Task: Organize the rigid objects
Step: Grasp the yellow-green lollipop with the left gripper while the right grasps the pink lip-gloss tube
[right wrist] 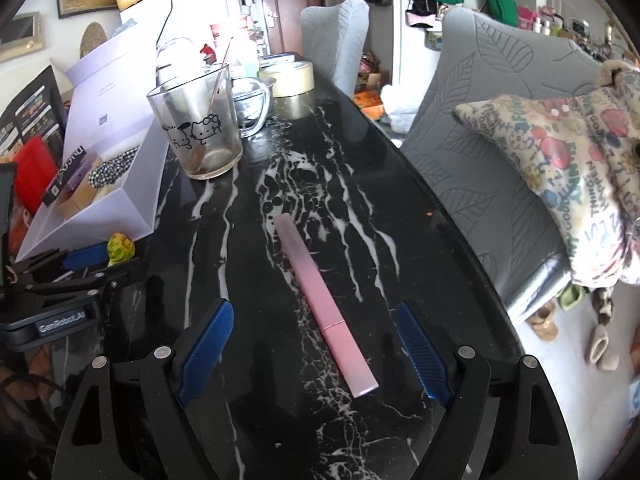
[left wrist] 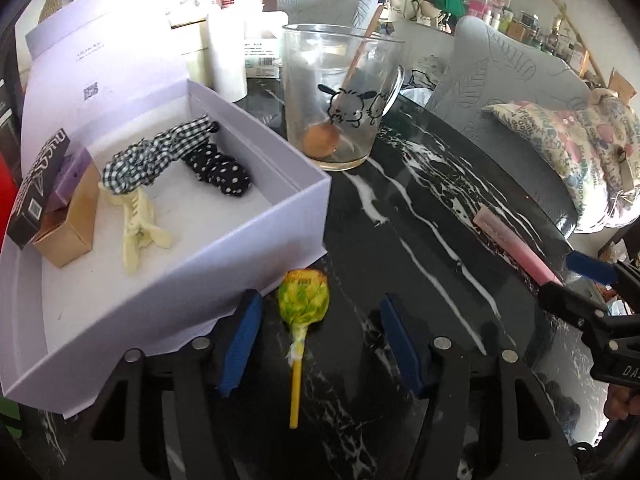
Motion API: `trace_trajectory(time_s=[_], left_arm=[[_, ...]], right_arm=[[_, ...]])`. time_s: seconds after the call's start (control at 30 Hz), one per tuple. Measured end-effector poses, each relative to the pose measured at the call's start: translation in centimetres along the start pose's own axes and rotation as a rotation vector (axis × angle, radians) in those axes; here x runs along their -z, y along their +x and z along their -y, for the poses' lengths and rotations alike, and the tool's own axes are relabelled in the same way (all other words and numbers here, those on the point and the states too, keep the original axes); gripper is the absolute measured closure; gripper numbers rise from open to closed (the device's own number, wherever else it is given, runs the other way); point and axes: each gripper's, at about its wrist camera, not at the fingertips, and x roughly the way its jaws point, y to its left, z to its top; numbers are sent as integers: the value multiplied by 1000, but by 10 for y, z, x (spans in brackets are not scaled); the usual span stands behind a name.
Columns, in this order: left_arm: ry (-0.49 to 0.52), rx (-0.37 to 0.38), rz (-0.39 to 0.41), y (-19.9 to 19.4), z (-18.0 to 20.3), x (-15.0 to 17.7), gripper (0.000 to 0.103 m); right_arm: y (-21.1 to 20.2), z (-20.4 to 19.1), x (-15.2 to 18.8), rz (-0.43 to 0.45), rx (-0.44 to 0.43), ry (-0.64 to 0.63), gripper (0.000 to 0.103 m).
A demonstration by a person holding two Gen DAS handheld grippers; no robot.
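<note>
Left wrist view: the left gripper is down at the worktop, jaws apart, blue pads either side of a lollipop and clear of it. The sweet lies just beside the near wall of the lavender box, yellow-green crinkled wrapper on the head, thin yellow stick pointing back toward the camera. It looks light and hard-headed, and that wrapper may slip, so I'd pinch the head across its width, not the skinny stick. Inside the box already: a cream hair claw, checked and dotted fabric ties, small cartons. A cartoon-printed glass mug with a spoon stands beyond.

Right wrist view: the right gripper has its jaws wide apart, straddling the near end of a pink pen-like stick, no pad touching. It's long, slim, straight, paler at the far end, lying flat on the dark marbled worktop, well apart from the box. Stiff, light and smooth, I'd judge; it could roll or skid, so grip across the flat sides near the middle.
</note>
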Motion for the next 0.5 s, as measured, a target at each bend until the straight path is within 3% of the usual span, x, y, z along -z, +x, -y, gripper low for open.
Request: trace_trajectory(time_s=[0.07,0.23,0.43,0.5], left_arm=[[1,-2,4,2,3,-3,49],[8,-31,15,4,5,-4,70],[13,-47,22,2,4,-2,74],[14,-45,23,0,3,1,74]], right_arm=[[3,0,-1,-10,-10,-2,19],[12,-1,-3,-44,-39,0,36],[15,-3,-3,-43,-9,-27,59],[15,-1,-3,-41,-7,-16,75]])
